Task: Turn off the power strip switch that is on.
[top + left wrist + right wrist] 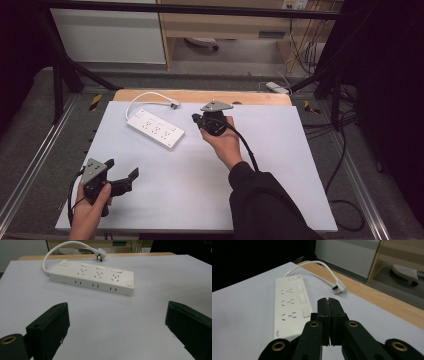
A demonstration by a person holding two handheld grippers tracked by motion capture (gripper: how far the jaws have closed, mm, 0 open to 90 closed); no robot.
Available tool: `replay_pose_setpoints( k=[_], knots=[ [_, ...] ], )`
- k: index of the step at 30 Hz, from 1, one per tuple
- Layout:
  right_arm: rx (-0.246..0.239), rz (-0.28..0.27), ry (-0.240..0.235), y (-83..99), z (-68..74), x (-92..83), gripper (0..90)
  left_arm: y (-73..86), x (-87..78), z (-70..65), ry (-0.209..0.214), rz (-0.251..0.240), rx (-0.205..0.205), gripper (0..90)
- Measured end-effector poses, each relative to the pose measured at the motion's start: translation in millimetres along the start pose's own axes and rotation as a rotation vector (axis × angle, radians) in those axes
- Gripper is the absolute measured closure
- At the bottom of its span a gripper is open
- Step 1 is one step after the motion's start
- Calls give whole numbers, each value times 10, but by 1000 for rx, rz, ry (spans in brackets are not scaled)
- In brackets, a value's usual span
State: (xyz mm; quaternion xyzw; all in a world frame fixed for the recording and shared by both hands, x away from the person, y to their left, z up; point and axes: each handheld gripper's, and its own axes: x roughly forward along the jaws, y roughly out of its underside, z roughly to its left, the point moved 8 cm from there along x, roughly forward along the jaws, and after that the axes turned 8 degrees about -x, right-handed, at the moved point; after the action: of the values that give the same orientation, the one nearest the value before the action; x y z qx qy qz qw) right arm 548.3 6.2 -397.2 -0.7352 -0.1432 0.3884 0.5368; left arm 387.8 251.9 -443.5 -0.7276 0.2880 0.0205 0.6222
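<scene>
A white power strip (155, 128) lies on the pale table sheet at the back left, its short cord curling to a plug (174, 104) near the wooden edge. It also appears as the power strip (92, 277) in the left gripper view and the power strip (290, 305) in the right gripper view. My right gripper (195, 119) hovers just right of the strip's near end, pointing left, jaws pressed together with nothing between them; the right gripper (328, 305) shows both black jaws touching. My left gripper (121, 171) rests at the front left, jaws wide apart and empty, facing the strip.
The pale sheet (280, 160) covers the table, with a wooden strip (250, 97) along the far edge. Black frame bars and cables (345, 165) run along the right side. A white cabinet (110, 35) and a shelf stand behind the table.
</scene>
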Motion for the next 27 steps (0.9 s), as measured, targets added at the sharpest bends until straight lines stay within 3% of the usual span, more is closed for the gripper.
replay_pose_setpoints(
  k=[8, 27],
  knots=[
    [-3, 12, 2, 2, 0, 132, 900, 0, -1, -8, 9, 5, 7, 54],
    [79, 21, -4, 195, 51, 441, 900, 6, 25, -38, 13, 12, 26, 54]
  ],
)
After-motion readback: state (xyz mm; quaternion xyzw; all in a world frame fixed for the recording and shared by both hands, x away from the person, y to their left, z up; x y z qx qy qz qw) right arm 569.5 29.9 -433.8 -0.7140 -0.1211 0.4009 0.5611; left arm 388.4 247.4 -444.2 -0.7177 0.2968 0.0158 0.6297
